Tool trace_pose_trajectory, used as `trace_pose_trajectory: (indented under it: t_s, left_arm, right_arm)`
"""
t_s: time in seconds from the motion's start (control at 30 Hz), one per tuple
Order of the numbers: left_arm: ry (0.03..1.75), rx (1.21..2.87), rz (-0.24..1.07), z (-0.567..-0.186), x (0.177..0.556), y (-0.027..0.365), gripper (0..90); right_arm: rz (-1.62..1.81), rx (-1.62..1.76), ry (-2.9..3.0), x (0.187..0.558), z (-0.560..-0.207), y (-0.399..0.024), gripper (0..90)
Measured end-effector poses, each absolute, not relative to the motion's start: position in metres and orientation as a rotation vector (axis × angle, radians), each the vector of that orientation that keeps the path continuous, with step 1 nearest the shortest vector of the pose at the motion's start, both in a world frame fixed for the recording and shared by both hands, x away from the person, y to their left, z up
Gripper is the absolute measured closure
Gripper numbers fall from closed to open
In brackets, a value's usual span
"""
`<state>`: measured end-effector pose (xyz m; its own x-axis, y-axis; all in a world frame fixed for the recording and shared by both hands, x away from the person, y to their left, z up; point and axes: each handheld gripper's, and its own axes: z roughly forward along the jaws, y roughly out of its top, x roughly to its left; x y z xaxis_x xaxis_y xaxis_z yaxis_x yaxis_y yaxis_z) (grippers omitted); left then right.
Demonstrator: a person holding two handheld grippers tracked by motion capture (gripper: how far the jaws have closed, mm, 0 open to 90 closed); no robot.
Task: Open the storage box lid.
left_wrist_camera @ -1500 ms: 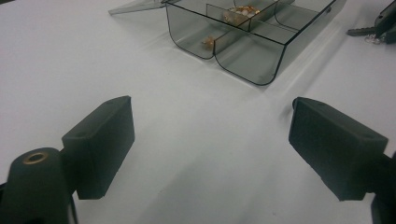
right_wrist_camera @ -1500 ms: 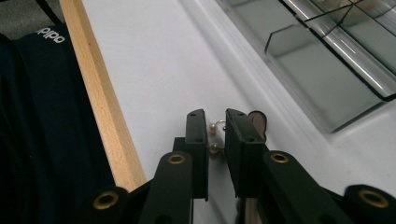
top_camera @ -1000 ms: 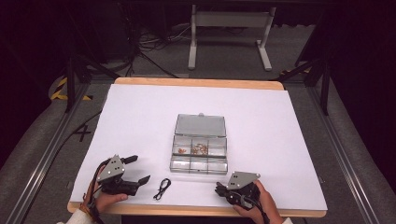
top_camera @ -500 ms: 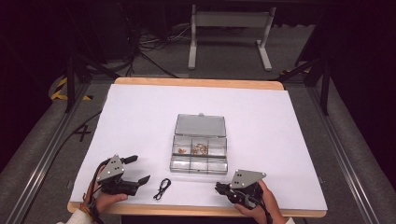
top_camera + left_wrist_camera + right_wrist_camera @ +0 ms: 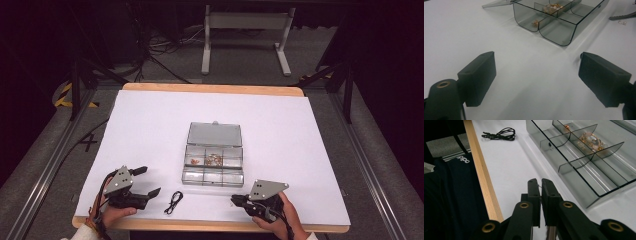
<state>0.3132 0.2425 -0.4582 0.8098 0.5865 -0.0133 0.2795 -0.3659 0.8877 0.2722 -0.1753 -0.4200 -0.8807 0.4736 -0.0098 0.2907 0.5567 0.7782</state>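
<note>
Clearly the right tongs are pressed together on something tiny, perhaps thin wire, near the open box; it may slip out. Left tongs stand apart, empty.

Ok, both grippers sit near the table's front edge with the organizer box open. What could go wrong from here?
1. The black cord lies loose near the wooden front edge, between the grippers; a sweeping hand could push it off.
2. Tiny pale pieces lie loose near the shut right gripper and could be nudged away unnoticed.
3. The clear organizer box looks light; the open left gripper catching its wall might shift it.
</note>
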Motion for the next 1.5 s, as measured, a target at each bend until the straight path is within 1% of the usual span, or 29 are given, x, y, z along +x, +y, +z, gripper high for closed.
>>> trace_pose_trajectory:
  t_s: [0.63,1.27,1.5]
  left_arm:
    - [0.649,1.968,0.375,-0.458,0.313,0.243,15.3]
    - [0.650,1.967,0.375,-0.458,0.313,0.243,15.4]
    - [0.651,1.968,0.375,-0.458,0.313,0.242,15.4]
  right_arm:
    - [1.255,0.638,2.537,0.277,-0.412,-0.179,86.3]
    - [1.302,0.660,2.476,0.292,-0.398,-0.184,86.3]
    - [1.300,0.674,2.447,0.304,-0.393,-0.187,86.3]
